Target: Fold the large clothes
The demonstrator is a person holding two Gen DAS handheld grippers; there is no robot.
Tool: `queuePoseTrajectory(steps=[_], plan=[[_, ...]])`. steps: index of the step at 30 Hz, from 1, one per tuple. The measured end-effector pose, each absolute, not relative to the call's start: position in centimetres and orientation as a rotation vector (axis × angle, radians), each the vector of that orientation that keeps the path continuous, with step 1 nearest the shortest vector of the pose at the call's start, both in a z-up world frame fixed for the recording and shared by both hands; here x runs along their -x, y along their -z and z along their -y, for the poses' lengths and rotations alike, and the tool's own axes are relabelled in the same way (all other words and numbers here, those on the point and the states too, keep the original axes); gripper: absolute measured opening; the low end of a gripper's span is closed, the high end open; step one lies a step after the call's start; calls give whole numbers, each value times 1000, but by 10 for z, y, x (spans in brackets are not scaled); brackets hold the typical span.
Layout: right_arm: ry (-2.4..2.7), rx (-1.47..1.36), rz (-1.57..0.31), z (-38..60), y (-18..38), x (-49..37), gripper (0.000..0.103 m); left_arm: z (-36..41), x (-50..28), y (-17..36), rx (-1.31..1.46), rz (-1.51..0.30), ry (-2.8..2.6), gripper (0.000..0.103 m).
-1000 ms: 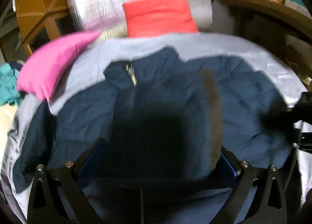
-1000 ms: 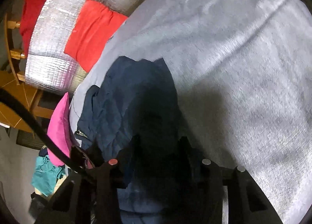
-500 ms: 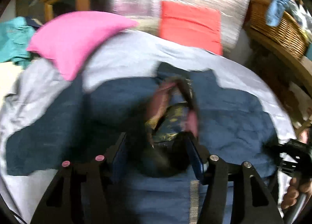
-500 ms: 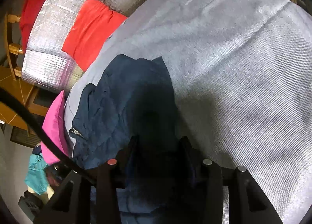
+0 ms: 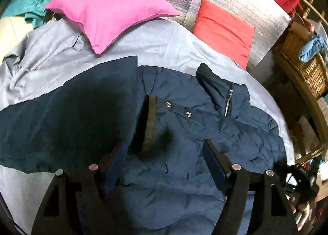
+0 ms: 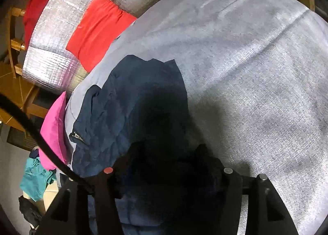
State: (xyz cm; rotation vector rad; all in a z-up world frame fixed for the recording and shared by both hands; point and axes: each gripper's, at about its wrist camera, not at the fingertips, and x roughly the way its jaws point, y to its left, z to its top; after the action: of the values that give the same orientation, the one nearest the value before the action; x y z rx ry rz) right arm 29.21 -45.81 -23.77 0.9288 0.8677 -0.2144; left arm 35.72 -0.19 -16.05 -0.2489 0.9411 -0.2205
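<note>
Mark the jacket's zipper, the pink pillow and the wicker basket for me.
zipper [image 5: 228, 102]: left wrist view, on the metal teeth at the collar.
pink pillow [image 5: 110, 7]: left wrist view, middle of its face.
wicker basket [image 5: 305, 67]: left wrist view, woven side wall.

Home bedroom, grey-sheeted bed [image 5: 160, 50], pink pillow [image 5: 106, 11], wicker basket [image 5: 303, 60]

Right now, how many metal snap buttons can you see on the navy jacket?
2: one snap button beside the brown-edged flap, the second just right of it, nearer the zipper. Folds of the jacket may hide more.
</note>
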Motion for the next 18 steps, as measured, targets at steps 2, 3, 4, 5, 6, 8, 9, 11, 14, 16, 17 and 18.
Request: queuePoseTrajectory(steps=[2,3,4,5,6,8,9,11,14,16,17,18], plan=[[217,-883,-871,454,236,-295,55,15,-364,166,209,-945,213,76],[219,-864,-876,452,236,-296,51,20,-365,169,187,-953,208,75],[220,-855,-876,452,235,-296,48,25,-367,174,169,-961,205,71],[221,-847,-873,452,234,-295,43,29,-368,177,158,-970,208,69],[224,-837,-869,451,232,-294,41,32,-369,181,144,-979,207,69],[246,-783,-829,449,222,-290,33,41,-373,190,78,-990,170,69],[248,-764,-815,449,219,-288,33,44,-374,195,43,-1005,149,69],[255,-717,-817,448,216,-288,33,52,-379,210,-16,-1054,118,69],[264,-729,-894,451,231,-293,33,62,-377,215,-91,-1040,89,69],[271,-765,-896,456,229,-290,38,61,-377,214,-85,-1050,89,69],[274,-775,-893,459,226,-288,38,60,-377,211,-77,-1057,95,69],[287,-779,-886,461,220,-284,40,57,-375,208,-68,-1063,104,69]])
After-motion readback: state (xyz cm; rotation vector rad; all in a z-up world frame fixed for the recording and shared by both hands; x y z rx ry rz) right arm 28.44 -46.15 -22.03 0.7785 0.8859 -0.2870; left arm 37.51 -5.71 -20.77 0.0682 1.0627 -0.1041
